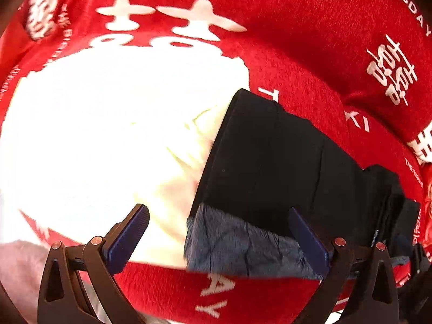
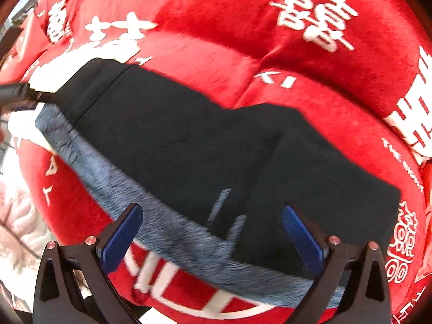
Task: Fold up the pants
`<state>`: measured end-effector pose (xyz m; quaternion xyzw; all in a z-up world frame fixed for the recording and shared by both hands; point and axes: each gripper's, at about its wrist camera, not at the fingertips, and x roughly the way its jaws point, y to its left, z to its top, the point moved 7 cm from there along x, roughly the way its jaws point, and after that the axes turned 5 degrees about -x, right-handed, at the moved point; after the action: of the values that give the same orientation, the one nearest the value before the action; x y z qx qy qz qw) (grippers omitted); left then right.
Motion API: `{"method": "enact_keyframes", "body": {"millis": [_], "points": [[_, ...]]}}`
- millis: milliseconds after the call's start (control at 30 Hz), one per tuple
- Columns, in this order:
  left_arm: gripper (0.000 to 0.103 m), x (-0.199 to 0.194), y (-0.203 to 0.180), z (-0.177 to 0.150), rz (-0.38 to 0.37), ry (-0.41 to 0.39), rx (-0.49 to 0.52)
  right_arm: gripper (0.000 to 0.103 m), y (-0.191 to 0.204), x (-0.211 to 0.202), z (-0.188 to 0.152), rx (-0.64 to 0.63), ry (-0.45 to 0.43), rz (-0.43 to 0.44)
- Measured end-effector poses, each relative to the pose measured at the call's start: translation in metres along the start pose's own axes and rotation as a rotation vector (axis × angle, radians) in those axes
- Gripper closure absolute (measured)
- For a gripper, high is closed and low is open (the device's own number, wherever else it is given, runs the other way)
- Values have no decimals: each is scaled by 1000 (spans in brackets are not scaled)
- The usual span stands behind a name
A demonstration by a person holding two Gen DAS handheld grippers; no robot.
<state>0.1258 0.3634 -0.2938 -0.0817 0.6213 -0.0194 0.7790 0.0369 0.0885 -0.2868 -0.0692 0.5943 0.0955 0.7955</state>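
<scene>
Honestly, both tools, left tool (image 1: 218,232) and right tool (image 2: 212,228), are spread wide; I'd pinch the black pants' (image 2: 189,140) fleecy grey edge (image 2: 172,226) right between them.

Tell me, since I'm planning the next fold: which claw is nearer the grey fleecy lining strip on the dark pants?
Too close to call. The left claw frames the lining strip's end; the right claw straddles it further along. Both open.
</scene>
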Motion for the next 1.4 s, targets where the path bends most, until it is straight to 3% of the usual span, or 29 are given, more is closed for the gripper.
{"method": "enact_keyframes", "body": {"millis": [100,133,200,267,300,333,433,500,600,667,733,833,900,933,967,1000,1033,1200,1267,1300,1333,1400], "points": [[2,22,-19,0,-32,44,73,0,13,5,2,-27,10,9],[11,30,-27,-1,-46,60,106,0,17,6,4,-42,8,10],[13,42,-34,-3,-9,78,159,0,23,3,8,-64,1,13],[26,38,-37,-1,-35,45,174,0,27,2,14,-82,-11,12],[48,31,-34,2,-49,23,167,0,28,1,16,-86,-14,11],[83,23,-31,5,-62,10,156,0,30,-1,20,-93,-23,13],[88,4,-25,10,-160,29,97,0,43,-8,30,-133,-73,35],[90,6,-25,10,-145,45,123,0,62,-11,34,-209,-112,50],[90,20,-29,18,-111,78,111,0,108,-2,38,-426,-172,46],[90,23,-28,22,-118,108,66,0,148,5,37,-622,-233,11],[90,23,-27,23,-132,131,37,0,173,7,38,-736,-295,-24],[90,18,-28,25,-145,151,33,0,196,20,45,-820,-356,-127],[90,16,-32,26,-151,161,45,0,201,39,51,-844,-341,-222],[90,16,-33,25,-154,162,51,1,202,44,53,-844,-327,-209],[90,10,-33,21,-156,162,59,3,201,43,57,-814,-325,-142],[90,10,-34,21,-163,171,67,38,199,42,62,-761,-281,-33],[90,9,-33,23,-167,165,68,76,191,41,70,-711,-243,-21],[89,-17,-19,30,-177,117,65,88,162,21,84,-549,-187,192],[57,-26,-10,33,-178,95,42,89,146,12,91,-453,-187,258],[18,-31,-2,35,-142,67,22,89,140,9,93,-418,-187,281],[0,-37,7,38,-103,28,-7,90,135,6,95,-384,-187,297],[0,-41,15,39,-134,13,-51,90,129,3,97,-338,-194,315]]}}
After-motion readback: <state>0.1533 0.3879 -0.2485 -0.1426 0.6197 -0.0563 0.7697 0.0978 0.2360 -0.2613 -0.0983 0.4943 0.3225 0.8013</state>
